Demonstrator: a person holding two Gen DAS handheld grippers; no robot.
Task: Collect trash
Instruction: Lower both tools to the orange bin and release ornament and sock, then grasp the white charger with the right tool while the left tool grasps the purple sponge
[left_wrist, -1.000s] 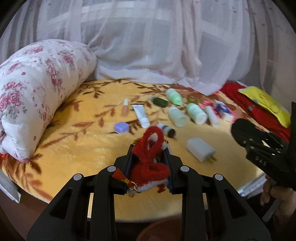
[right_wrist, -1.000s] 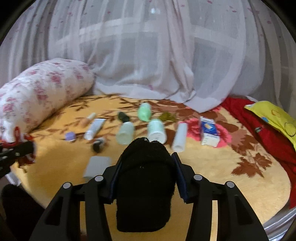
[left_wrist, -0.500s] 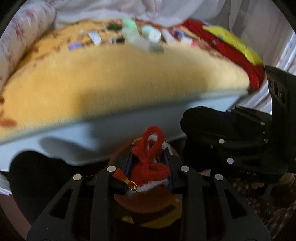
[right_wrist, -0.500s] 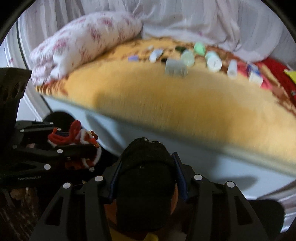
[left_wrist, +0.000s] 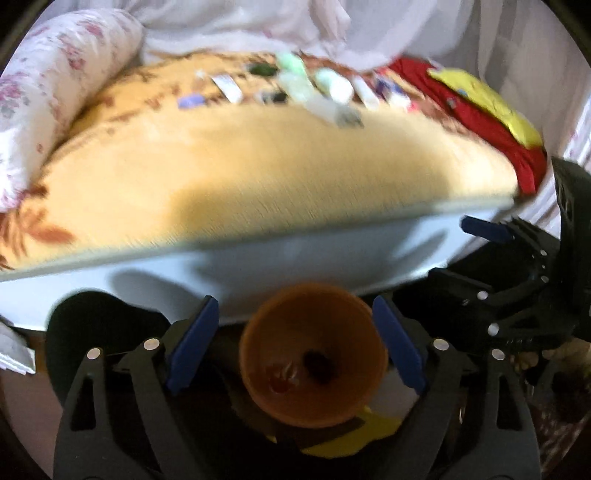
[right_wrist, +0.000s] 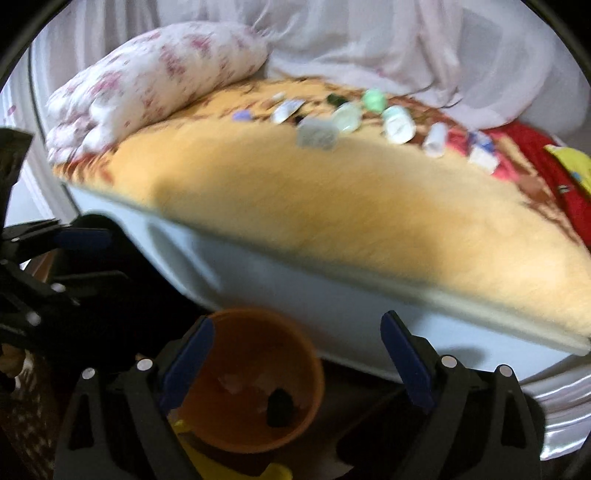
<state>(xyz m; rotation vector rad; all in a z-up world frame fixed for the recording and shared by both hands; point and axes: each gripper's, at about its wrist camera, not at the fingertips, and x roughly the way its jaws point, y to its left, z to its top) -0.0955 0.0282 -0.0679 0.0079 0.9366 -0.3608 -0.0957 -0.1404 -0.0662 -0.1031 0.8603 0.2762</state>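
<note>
Both grippers hang over the orange bin (left_wrist: 312, 354) at the bottom centre of each view; half a second ago the left gripper (left_wrist: 295, 347) was clamped on a red fuzzy trinket and the right gripper (right_wrist: 295, 365) on a black lump; now both sets of fingers stand wide apart with nothing between them; so both pieces have been let go.

In the left view a red thing (left_wrist: 282, 380) and a dark thing (left_wrist: 319, 365) lie at the bottom of the bin; in the right view a black piece (right_wrist: 279, 404) sits on the bin floor, lower centre; too blurred to be sure of more.

So this round of trash looks delivered; the bin stands on the floor below the edge of the bed (right_wrist: 332, 206); plenty is left, though: bottles, tubes and a white charger (right_wrist: 317, 134) lie scattered along the upper middle of the frame on the yellow blanket, near the flowered pillow (right_wrist: 147, 77); next job is probably going back up for those.
</note>
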